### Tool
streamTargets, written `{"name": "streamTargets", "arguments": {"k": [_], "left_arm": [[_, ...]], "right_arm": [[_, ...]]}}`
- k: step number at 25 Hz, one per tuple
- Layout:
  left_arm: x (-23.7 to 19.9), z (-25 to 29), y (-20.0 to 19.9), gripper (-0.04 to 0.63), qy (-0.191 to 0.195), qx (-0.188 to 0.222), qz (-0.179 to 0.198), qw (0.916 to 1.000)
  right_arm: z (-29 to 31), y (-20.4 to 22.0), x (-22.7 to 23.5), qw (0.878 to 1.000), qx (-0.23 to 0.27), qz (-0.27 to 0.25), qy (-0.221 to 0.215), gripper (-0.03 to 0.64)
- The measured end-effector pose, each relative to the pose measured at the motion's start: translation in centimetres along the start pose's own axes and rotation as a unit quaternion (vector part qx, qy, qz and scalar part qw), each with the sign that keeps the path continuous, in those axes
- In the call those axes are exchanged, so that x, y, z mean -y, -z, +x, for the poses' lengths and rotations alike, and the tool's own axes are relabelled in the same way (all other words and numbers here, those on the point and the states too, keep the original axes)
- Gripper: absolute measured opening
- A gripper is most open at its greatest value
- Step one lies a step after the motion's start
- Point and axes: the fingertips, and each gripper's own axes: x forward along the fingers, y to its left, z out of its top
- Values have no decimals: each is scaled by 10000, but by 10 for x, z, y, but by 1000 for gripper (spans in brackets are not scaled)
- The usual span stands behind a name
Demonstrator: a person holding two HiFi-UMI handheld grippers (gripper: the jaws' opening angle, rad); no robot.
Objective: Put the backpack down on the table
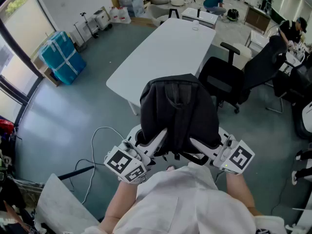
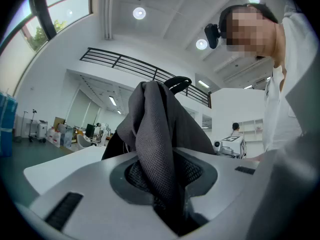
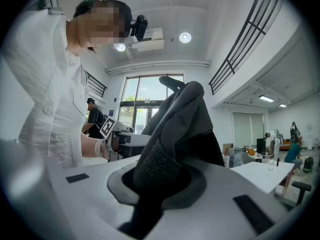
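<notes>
While left tongs (image 1: 161, 135) and right tongs (image 1: 195, 144) clamp it, the backpack (image 1: 180, 106) hangs.

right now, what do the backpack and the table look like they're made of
The backpack looks like black woven fabric, probably nylon or polyester, matte; it sags and folds softly, and its strap shows a mesh weave up close. The table has a smooth white top, likely laminate or painted board: flat, even colour, no grain visible.
</notes>
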Motion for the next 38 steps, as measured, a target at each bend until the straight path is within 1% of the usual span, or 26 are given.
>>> {"name": "streamTargets", "arguments": {"k": [11, 17, 24, 38], "left_arm": [[-1, -5, 0, 126, -20, 7, 1, 10000], [0, -8, 4, 126, -37, -13, -2, 10000], [-1, -3, 5, 126, -42, -1, -20, 10000], [-8, -13, 5, 126, -29, 1, -36, 10000]], "right_arm": [[4, -1, -2, 10000, 37, 29, -37, 66], [5, 2, -4, 9997, 112, 180, -94, 69], [3, 3, 3, 9996, 148, 240, -52, 69], [15, 4, -1, 9991, 164, 392, -29, 69]]}}
